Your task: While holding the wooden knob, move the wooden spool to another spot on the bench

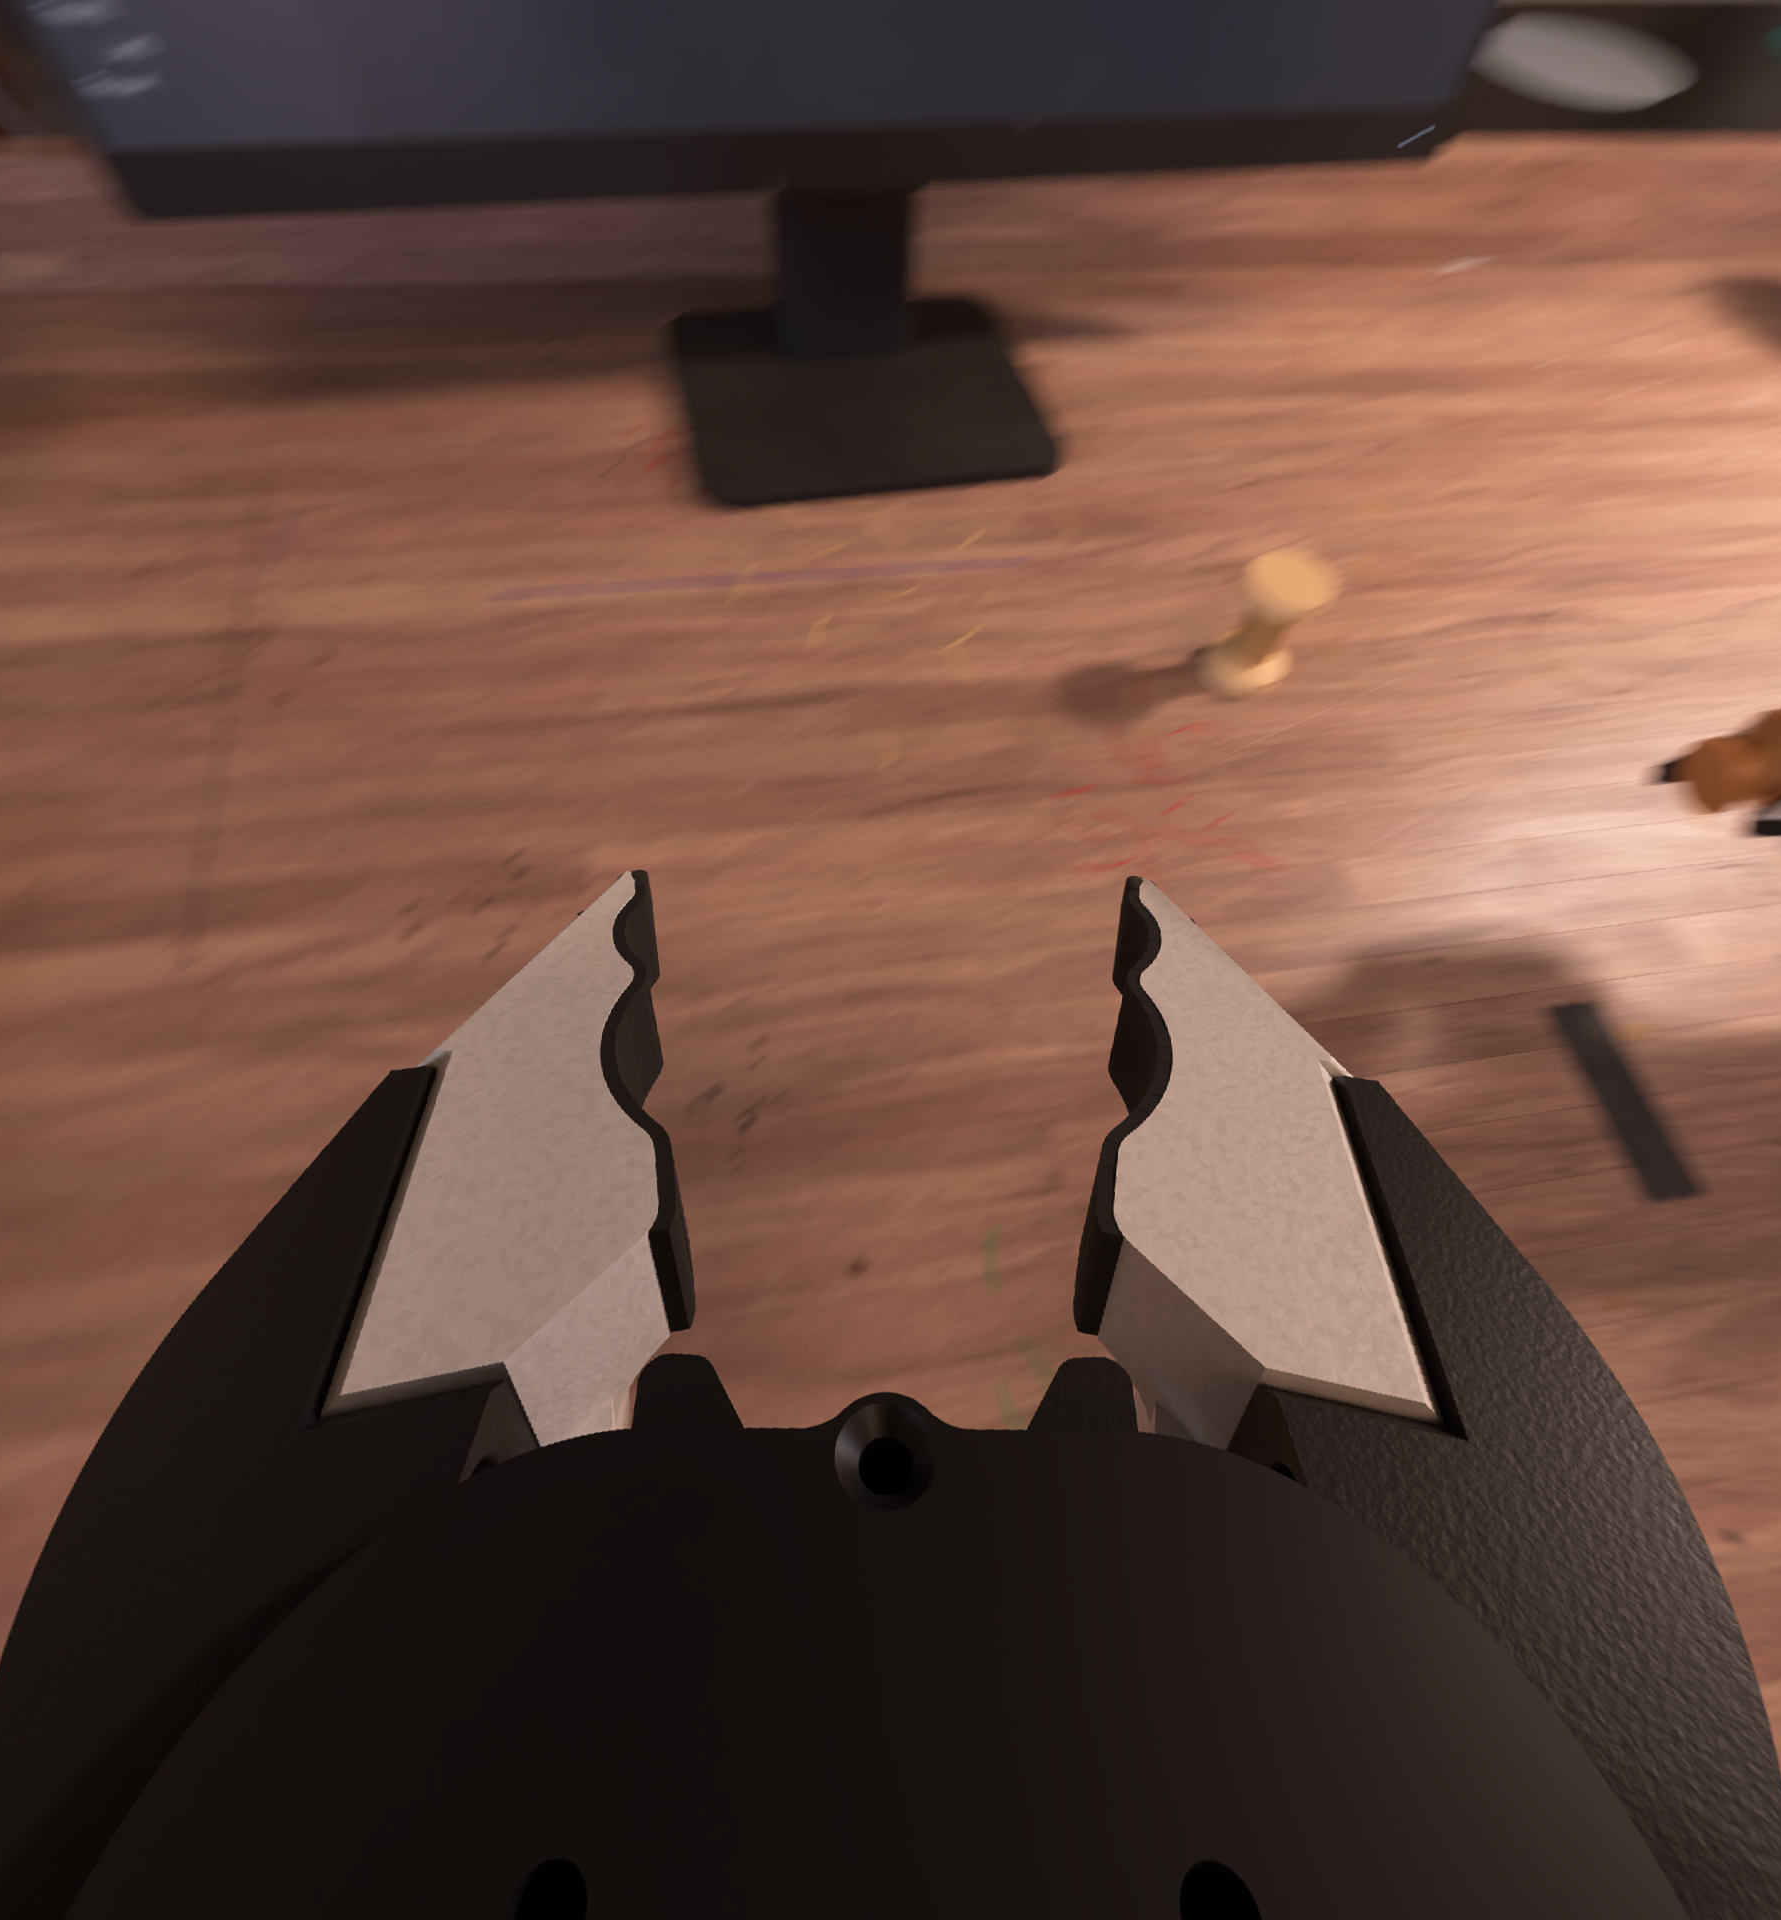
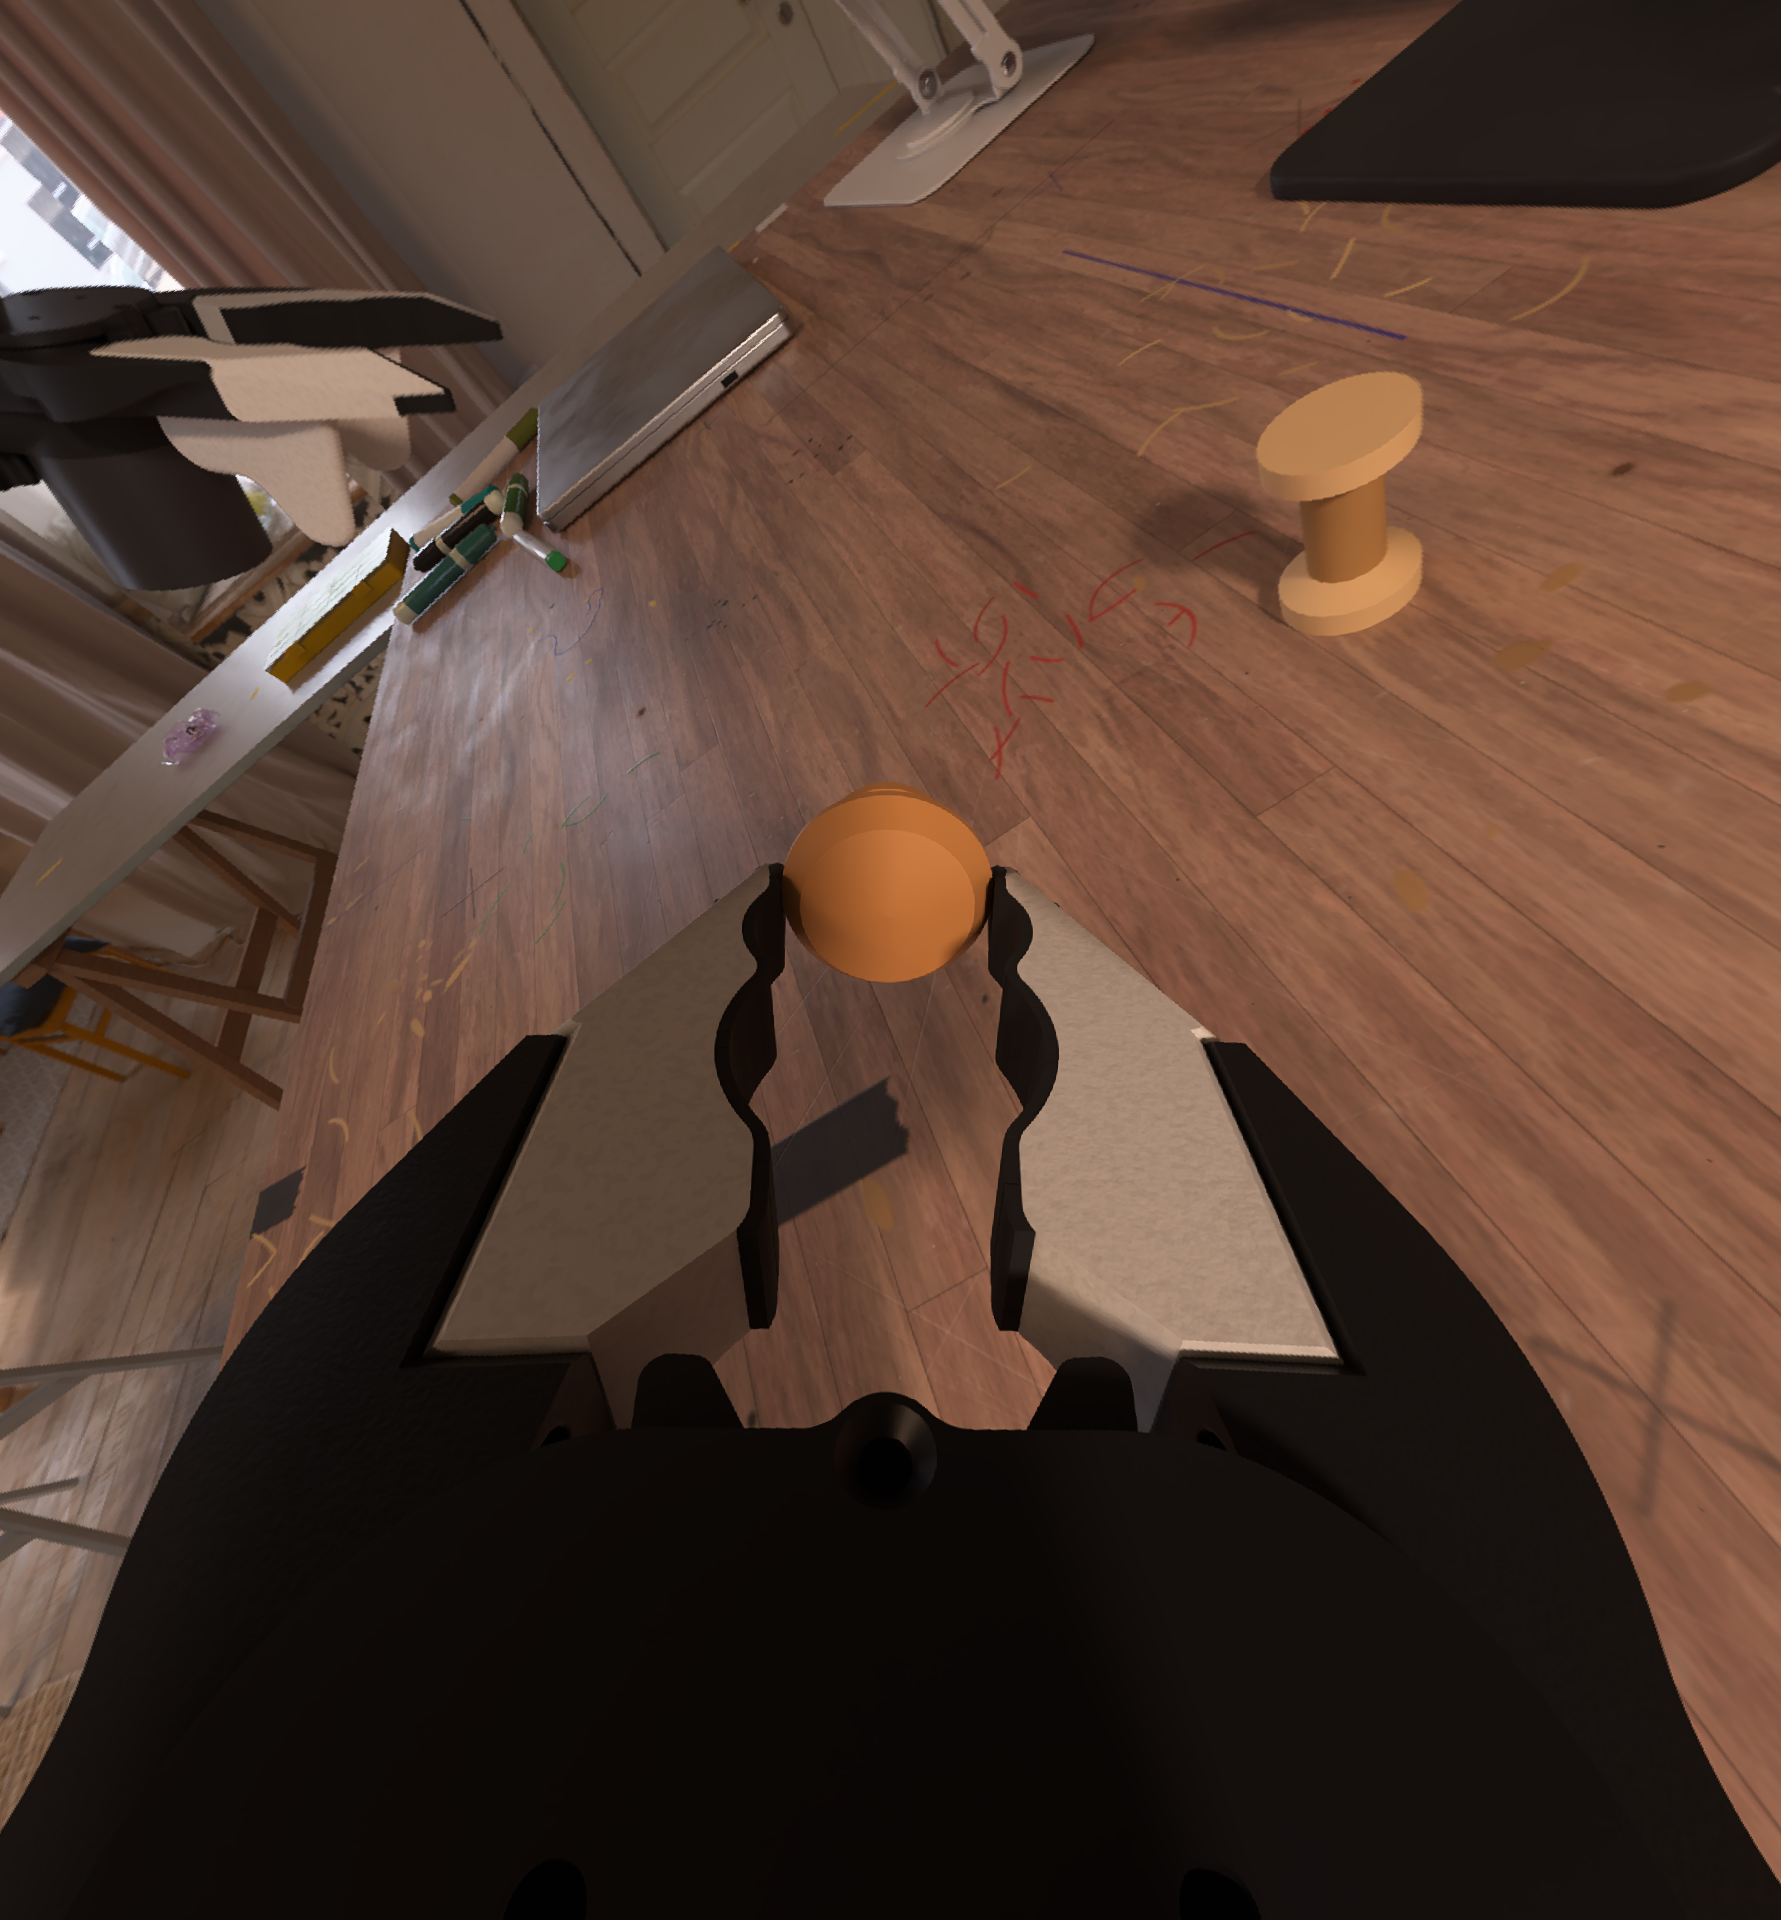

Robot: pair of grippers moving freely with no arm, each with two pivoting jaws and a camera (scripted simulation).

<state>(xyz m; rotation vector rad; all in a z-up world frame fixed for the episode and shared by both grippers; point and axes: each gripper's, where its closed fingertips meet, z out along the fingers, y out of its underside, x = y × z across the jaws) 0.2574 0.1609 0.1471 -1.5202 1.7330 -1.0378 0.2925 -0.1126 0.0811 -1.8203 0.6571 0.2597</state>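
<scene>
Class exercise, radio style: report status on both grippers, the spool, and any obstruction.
Right gripper shut on wooden knob, lifted. Left gripper open, empty, short of wooden spool. Spool upright on bench, untouched. Path clear.

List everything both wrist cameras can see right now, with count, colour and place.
wooden spool: 1, pale tan, upright on the bench, untouched
wooden knob: 1, orange, between the right fingertips
bench: 1, brown wood, scribbled
monitor: 1, dark, on a stand at the back
laptop: 1, grey, closed, near the bench edge
markers: a cluster, mostly green and white, beside the laptop
lamp base: 1, white, far end
left gripper: open, empty
right gripper: shut on the knob
</scene>
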